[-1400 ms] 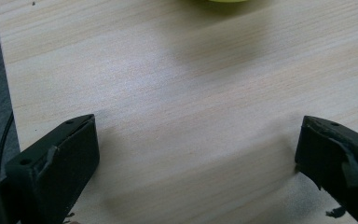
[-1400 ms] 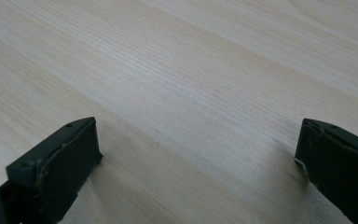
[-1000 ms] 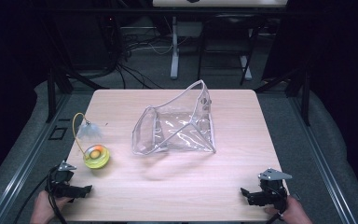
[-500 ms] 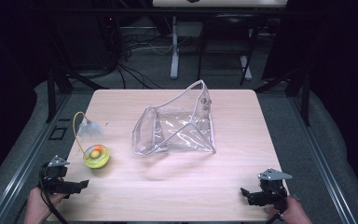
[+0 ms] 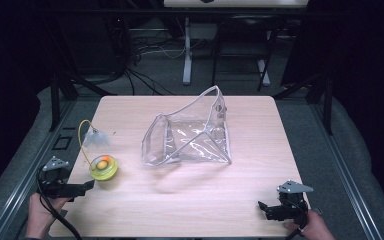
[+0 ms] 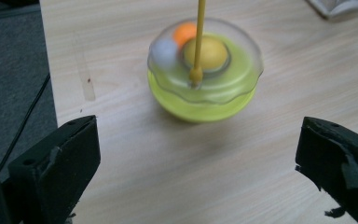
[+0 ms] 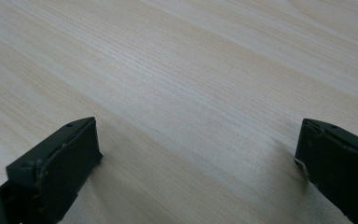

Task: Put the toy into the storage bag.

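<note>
High view: the left gripper (image 5: 87,186) has shifted toward the table's left edge, near the yellow toy (image 5: 103,167); the right gripper (image 5: 263,208) is unchanged. Left gripper view: jaws wide, toy just ahead. Right gripper view: jaws wide over bare table (image 7: 191,93).

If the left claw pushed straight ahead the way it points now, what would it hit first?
Most likely the yellow-green toy with its clear dome: in the left gripper view it sits on the table straight ahead, between the open jaws of the left claw. How far ahead is hard to judge.
</note>
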`<action>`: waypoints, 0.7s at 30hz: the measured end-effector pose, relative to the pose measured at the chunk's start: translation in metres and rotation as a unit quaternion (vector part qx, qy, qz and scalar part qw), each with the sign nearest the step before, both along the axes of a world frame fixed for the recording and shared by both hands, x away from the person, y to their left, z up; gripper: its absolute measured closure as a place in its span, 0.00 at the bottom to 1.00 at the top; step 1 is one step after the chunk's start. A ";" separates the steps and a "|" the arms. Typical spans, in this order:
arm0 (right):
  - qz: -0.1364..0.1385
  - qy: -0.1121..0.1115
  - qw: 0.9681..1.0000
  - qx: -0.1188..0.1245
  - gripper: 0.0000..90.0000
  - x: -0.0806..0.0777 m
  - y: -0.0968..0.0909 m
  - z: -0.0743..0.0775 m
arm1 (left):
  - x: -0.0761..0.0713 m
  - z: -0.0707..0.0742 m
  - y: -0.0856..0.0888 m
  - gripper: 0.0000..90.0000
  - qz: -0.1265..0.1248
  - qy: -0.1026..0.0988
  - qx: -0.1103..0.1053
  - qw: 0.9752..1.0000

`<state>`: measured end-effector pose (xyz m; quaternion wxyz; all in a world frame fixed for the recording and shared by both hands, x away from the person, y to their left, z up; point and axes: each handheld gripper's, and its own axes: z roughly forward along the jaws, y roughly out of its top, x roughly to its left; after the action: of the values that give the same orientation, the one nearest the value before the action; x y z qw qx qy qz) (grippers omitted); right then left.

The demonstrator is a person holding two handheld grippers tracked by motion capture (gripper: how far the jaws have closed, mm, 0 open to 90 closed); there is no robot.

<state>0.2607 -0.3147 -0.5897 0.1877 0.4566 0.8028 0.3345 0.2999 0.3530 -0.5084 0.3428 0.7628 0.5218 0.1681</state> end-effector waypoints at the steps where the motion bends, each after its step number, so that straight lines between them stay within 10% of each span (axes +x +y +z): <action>1: 0.000 0.000 1.000 0.000 0.00 0.000 0.000 0.000 | 0.003 0.005 -0.001 0.00 -0.003 -0.010 -0.013 1.000; 13: 0.000 0.000 1.000 0.000 0.00 0.000 0.000 0.000 | 0.023 0.018 -0.007 0.01 0.029 -0.049 -0.017 0.998; 21: 0.000 0.000 1.000 0.000 0.00 0.000 0.000 0.000 | 0.027 0.020 -0.007 0.40 0.035 -0.066 -0.014 0.997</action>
<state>0.2607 -0.3147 -0.5897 0.1875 0.4566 0.8028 0.3345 0.3266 0.3457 -0.4881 0.3811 0.7267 0.5263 0.2228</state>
